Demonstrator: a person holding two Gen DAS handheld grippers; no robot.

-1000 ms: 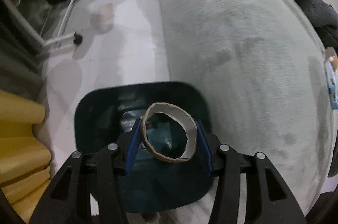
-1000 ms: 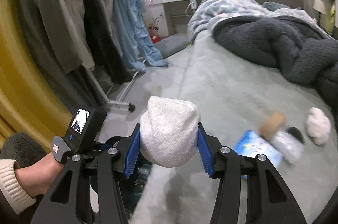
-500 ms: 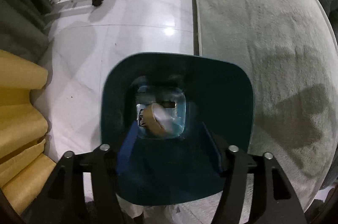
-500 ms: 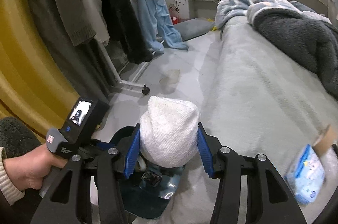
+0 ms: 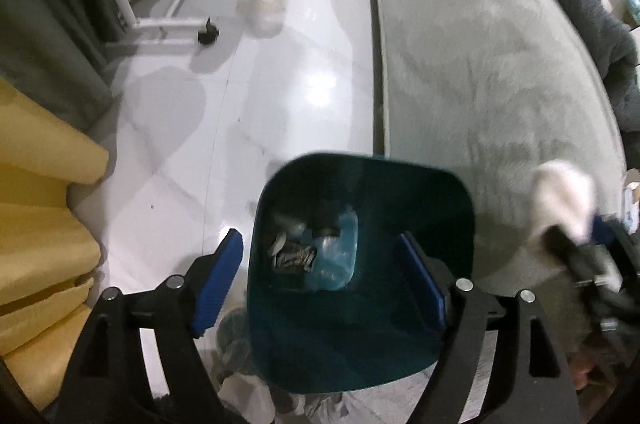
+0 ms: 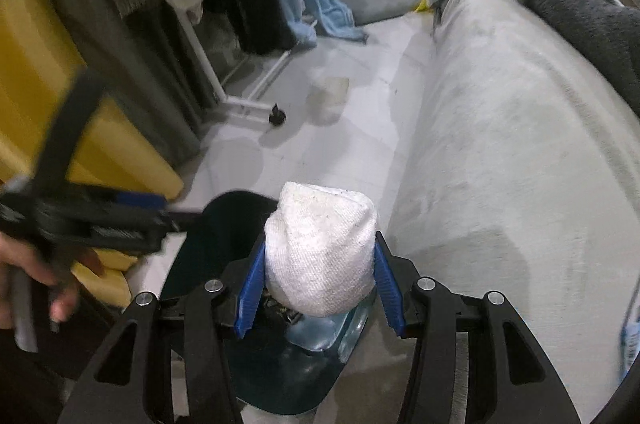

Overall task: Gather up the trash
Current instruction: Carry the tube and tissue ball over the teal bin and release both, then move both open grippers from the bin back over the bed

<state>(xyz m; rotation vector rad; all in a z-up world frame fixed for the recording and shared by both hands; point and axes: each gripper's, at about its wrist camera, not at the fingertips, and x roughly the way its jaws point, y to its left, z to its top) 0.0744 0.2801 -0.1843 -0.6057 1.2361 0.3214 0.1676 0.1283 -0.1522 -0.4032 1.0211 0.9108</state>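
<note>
A dark teal trash bin [image 5: 360, 308] stands on the floor against the bed's edge, with trash [image 5: 296, 252] lying in its bottom. My left gripper [image 5: 320, 276] is open and empty above the bin. My right gripper [image 6: 318, 288] is shut on a white wadded cloth ball [image 6: 320, 256] and holds it over the bin [image 6: 208, 236]. The cloth ball [image 5: 560, 200] and right gripper show blurred at the right of the left wrist view. The left gripper [image 6: 132, 214] shows blurred at the left of the right wrist view.
The grey bed [image 6: 520, 152] runs along the right with a dark blanket [image 6: 592, 24] on it. A clothes rack base with a caster [image 6: 276, 116] and a small pale cup-like object [image 6: 328, 96] are on the white floor. Yellow curtain [image 5: 36, 216] hangs at the left.
The left gripper opened and dropped the cardboard roll into the bin, then drew back and up. The right gripper carried the cloth ball from over the bed to above the bin.
</note>
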